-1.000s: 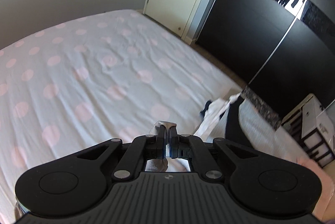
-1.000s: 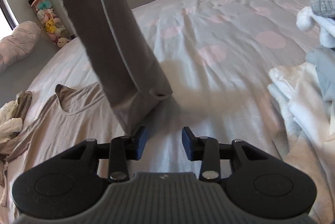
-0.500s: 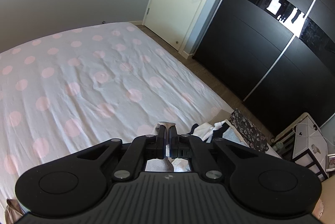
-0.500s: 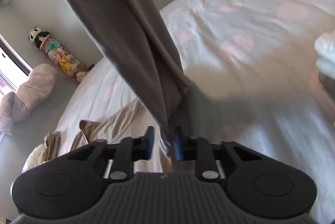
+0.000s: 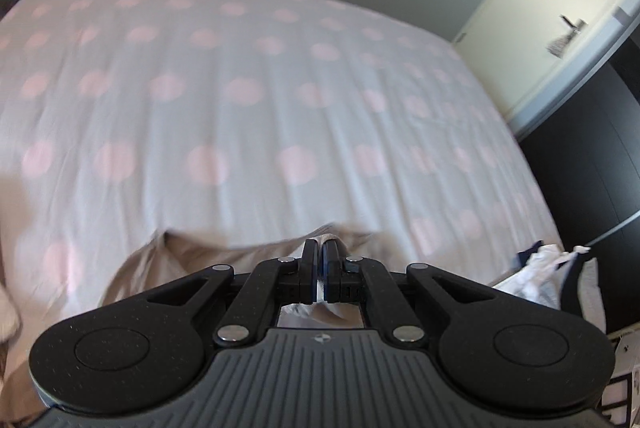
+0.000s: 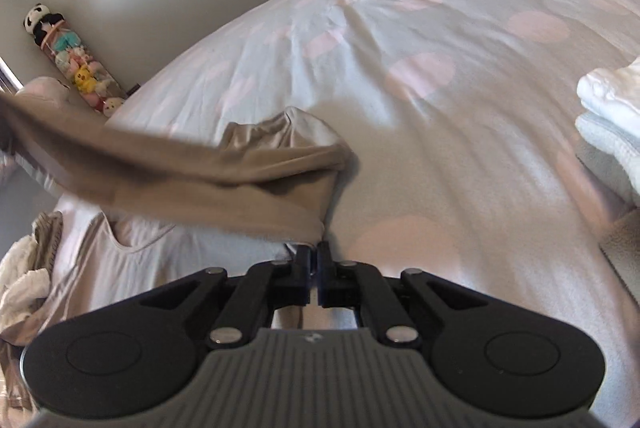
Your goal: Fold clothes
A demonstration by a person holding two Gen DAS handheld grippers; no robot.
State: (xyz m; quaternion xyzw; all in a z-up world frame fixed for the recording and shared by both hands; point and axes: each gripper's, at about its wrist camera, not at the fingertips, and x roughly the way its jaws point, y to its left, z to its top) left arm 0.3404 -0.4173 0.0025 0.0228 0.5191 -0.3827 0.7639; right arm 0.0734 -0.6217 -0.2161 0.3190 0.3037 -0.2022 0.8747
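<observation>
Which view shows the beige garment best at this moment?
The right wrist view: the beige garment stretches across the frame from the left edge to the right gripper, folds sharp. The left wrist view is blurred and shows only a strip of it beside the left gripper.

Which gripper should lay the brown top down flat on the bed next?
Probably the left gripper. It pinches the top where the cloth stretches away and hangs in the air. The right gripper pinches an end already low by the bed.
</observation>
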